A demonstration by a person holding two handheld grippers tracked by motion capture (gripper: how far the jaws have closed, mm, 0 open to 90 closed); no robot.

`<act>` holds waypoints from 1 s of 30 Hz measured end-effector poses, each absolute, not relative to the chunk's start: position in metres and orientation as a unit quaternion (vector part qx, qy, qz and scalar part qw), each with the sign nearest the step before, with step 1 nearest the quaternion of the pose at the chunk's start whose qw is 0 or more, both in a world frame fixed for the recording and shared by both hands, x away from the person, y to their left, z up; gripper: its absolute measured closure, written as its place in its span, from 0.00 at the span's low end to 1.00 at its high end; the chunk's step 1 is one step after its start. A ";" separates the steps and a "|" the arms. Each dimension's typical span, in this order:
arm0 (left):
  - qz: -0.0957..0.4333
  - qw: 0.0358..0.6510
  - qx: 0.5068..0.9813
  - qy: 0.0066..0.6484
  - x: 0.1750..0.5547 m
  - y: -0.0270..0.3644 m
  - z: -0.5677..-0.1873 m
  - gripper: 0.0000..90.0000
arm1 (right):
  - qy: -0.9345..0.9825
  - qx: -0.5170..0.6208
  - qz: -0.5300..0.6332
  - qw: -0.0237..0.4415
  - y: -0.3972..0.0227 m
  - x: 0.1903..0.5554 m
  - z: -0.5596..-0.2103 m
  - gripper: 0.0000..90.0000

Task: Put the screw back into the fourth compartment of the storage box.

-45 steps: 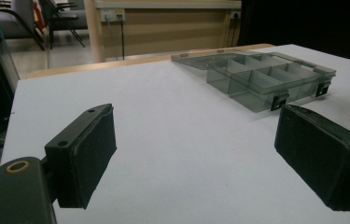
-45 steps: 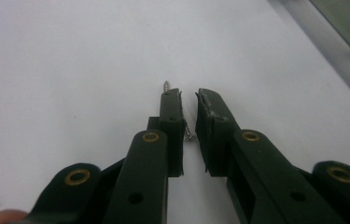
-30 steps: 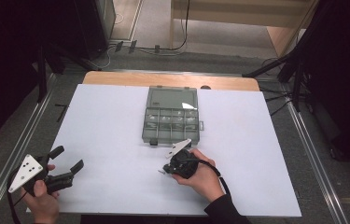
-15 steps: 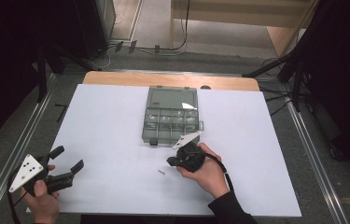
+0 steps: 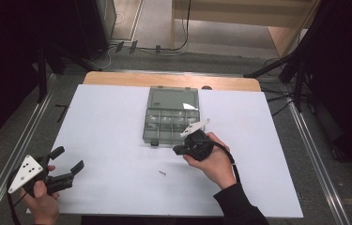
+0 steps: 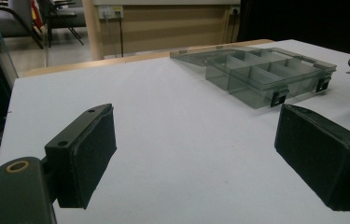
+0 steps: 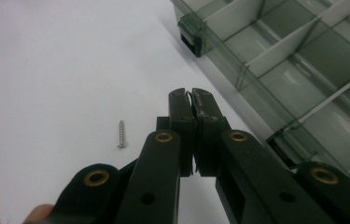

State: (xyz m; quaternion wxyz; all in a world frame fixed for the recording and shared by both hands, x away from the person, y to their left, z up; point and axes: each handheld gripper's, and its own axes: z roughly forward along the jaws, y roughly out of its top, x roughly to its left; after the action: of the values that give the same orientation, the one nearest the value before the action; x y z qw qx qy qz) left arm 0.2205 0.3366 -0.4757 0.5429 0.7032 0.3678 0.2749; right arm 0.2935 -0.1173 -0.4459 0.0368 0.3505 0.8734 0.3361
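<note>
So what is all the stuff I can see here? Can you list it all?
Compartment box: one, clear grey plastic, lid open, at the middle back of the table.
Screw: one, silver, lying loose on the sheet in front of the box.
Sheet: one, white, covering most of the table.
Table: one, wooden, edge showing behind the sheet.
Left claw: one, black, jaws open, at the near left corner, held in a hand.
Right claw: one, black, jaws shut together, held above the sheet just in front of the box; whether anything is pinched between them cannot be told.
</note>
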 end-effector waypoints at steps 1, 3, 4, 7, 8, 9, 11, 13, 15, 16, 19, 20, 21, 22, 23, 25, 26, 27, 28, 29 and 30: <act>0.275 0.543 0.703 0.368 0.220 0.337 -0.476 0.14 | 0.874 0.351 0.335 0.040 -0.119 0.296 -0.444 0.99; 0.275 0.543 0.703 0.367 0.220 0.337 -0.475 0.14 | 0.871 0.355 0.336 0.041 -0.121 0.299 -0.441 0.99; 0.276 0.543 0.703 0.367 0.220 0.337 -0.475 0.14 | 0.871 0.355 0.336 0.041 -0.121 0.299 -0.441 0.99; 0.275 0.544 0.702 0.367 0.220 0.336 -0.475 0.14 | 0.870 0.359 0.337 0.043 -0.125 0.303 -0.438 0.99; 0.275 0.544 0.703 0.367 0.221 0.336 -0.475 0.14 | 0.869 0.361 0.336 0.042 -0.126 0.305 -0.437 0.99; 0.275 0.544 0.702 0.368 0.221 0.337 -0.476 0.14 | 0.868 0.363 0.336 0.042 -0.127 0.306 -0.436 0.99; 0.275 0.544 0.702 0.368 0.221 0.337 -0.476 0.14 | 0.868 0.364 0.334 0.046 -0.130 0.309 -0.434 0.99; 0.275 0.544 0.702 0.368 0.221 0.337 -0.475 0.14 | 0.866 0.369 0.335 0.046 -0.133 0.312 -0.430 0.99; 0.275 0.545 0.702 0.367 0.220 0.336 -0.475 0.14 | 0.864 0.373 0.335 0.051 -0.135 0.314 -0.427 0.99; 0.275 0.546 0.702 0.367 0.220 0.336 -0.475 0.14 | 0.863 0.373 0.335 0.053 -0.136 0.316 -0.426 0.99; 0.275 0.544 0.702 0.367 0.220 0.336 -0.475 0.14 | 0.862 0.377 0.335 0.054 -0.139 0.321 -0.423 0.99; 0.275 0.544 0.703 0.366 0.220 0.336 -0.475 0.14 | 0.861 0.379 0.334 0.057 -0.140 0.323 -0.422 0.99; 0.275 0.544 0.703 0.366 0.220 0.336 -0.475 0.14 | 0.859 0.383 0.335 0.057 -0.142 0.325 -0.422 0.99; 0.275 0.543 0.704 0.366 0.221 0.336 -0.475 0.14 | 0.858 0.386 0.334 0.056 -0.143 0.328 -0.421 0.99; 0.275 0.543 0.704 0.366 0.221 0.336 -0.475 0.14 | 0.857 0.389 0.333 0.057 -0.144 0.330 -0.421 0.99; 0.275 0.543 0.703 0.366 0.221 0.336 -0.475 0.14 | 0.855 0.396 0.331 0.058 -0.146 0.335 -0.420 0.99; 0.276 0.543 0.703 0.367 0.220 0.336 -0.475 0.14 | 0.853 0.400 0.329 0.058 -0.147 0.338 -0.420 0.99; 0.275 0.544 0.702 0.367 0.220 0.337 -0.475 0.14 | 0.854 0.401 0.328 0.059 -0.147 0.340 -0.421 0.99; 0.275 0.545 0.702 0.367 0.220 0.337 -0.475 0.14 | 0.851 0.407 0.326 0.059 -0.148 0.344 -0.421 0.99; 0.275 0.547 0.701 0.367 0.220 0.337 -0.475 0.14 | 0.851 0.407 0.326 0.059 -0.148 0.344 -0.421 0.99; 0.275 0.546 0.701 0.367 0.220 0.337 -0.475 0.14 | 0.851 0.409 0.324 0.060 -0.150 0.347 -0.421 0.99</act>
State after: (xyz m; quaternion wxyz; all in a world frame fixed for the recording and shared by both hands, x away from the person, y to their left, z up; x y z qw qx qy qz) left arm 0.2200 0.3375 -0.4747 0.5465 0.7011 0.3665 0.2748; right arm 0.3470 -0.1495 -0.4212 0.0604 0.4092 0.8507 0.3244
